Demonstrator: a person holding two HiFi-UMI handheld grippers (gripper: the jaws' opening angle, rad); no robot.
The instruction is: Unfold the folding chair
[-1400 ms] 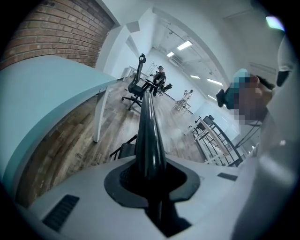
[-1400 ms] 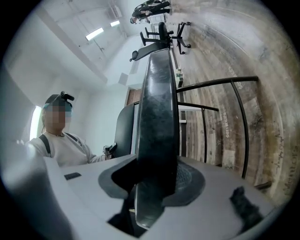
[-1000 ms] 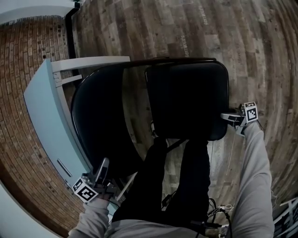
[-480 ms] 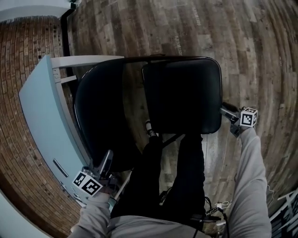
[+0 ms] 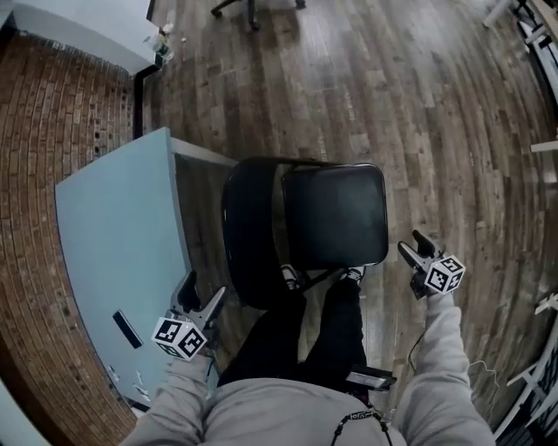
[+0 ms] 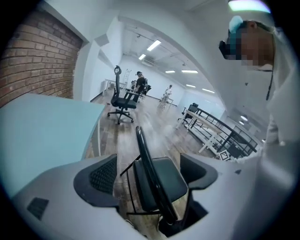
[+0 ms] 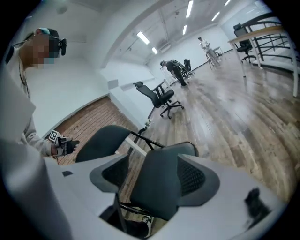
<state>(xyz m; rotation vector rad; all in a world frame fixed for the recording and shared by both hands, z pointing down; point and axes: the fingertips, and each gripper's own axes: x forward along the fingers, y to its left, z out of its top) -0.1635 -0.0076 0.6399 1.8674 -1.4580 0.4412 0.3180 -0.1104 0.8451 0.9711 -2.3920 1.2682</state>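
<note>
A: Both sets of jaws are spread and have just been opening. Our left gripper [image 5: 200,293] and right gripper [image 5: 414,246] pinch nothing.

B: We see the folding chair [image 5: 305,222] standing open on the floor between them, lower down, touching neither. Its backrest [image 5: 247,235] is on the left gripper's side and its seat [image 5: 336,213] on the right's. We judge the right gripper nearer, by the seat edge.

Head view: office chair [image 5: 251,10] cut off at top edge; folding chair [image 5: 336,216] legs hidden beneath its seat
</note>
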